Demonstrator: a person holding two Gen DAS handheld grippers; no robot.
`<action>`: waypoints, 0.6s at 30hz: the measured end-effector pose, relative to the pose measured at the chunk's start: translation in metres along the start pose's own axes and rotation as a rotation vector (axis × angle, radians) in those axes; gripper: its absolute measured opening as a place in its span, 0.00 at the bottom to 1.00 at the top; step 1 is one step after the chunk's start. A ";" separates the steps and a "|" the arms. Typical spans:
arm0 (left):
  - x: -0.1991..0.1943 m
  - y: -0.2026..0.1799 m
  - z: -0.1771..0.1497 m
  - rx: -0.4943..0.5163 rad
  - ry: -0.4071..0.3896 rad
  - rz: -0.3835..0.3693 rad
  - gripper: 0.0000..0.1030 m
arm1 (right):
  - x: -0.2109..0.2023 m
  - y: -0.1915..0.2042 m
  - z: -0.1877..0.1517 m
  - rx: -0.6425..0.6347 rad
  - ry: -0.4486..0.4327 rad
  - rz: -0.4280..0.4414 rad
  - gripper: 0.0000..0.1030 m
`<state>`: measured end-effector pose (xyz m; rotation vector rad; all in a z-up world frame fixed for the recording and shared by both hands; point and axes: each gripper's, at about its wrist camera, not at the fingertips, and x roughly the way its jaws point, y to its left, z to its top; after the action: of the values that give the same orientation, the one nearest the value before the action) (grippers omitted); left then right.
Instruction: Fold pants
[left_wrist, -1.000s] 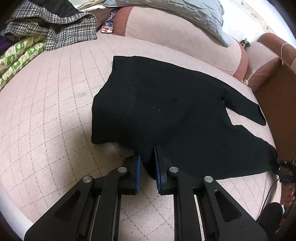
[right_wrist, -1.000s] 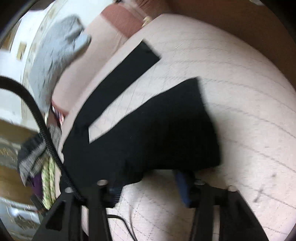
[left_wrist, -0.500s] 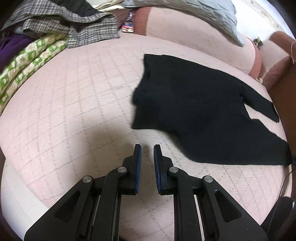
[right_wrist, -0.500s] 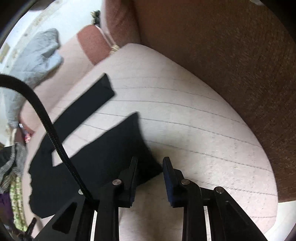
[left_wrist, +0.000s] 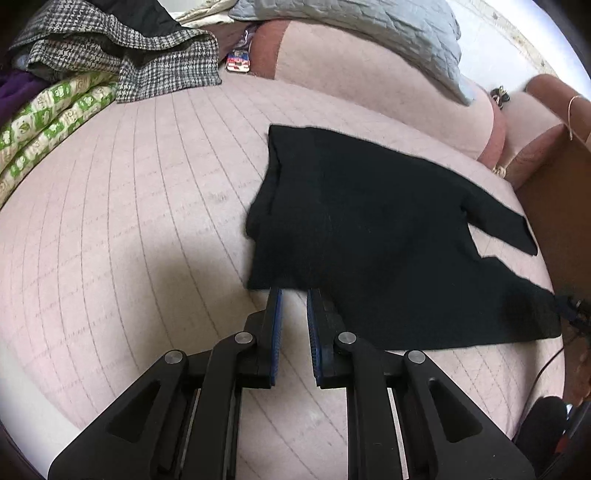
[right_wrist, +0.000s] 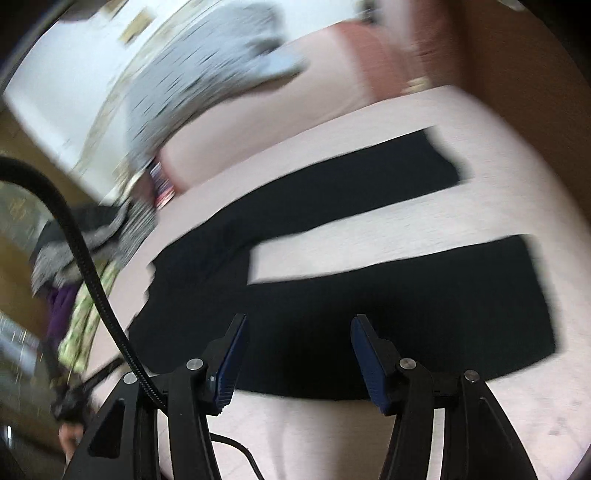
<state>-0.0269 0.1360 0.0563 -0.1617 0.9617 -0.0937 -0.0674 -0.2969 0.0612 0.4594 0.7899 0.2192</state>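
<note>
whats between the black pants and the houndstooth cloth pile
Only bare pink quilted cover, seen in the left wrist view, between the black pants and the houndstooth cloth.

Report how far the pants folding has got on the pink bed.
Done: the black pants lie spread flat on the pink bed, both legs apart, no fold visible. In hand: nothing is gripped. The left claw is nearly shut and empty at the waist edge; the right claw has just been opening, and its pads stand clear of the cloth. Left: every fold, starting with laying one leg over the other.

Pink quilted bed (left_wrist: 129, 206) w/ grey pillow (left_wrist: 369, 26), prob. brown wall (left_wrist: 561, 206) at right
</note>
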 end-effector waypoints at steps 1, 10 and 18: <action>0.003 0.005 0.004 0.006 0.007 -0.027 0.16 | 0.007 0.010 -0.003 -0.033 0.015 0.019 0.53; 0.034 0.024 0.026 0.016 0.041 -0.136 0.57 | 0.072 0.068 -0.022 -0.156 0.140 0.078 0.53; 0.039 0.002 0.028 0.089 0.082 -0.170 0.19 | 0.063 0.056 -0.019 -0.119 0.128 0.063 0.53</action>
<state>0.0182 0.1344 0.0402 -0.1578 1.0224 -0.3009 -0.0386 -0.2194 0.0358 0.3602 0.8828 0.3550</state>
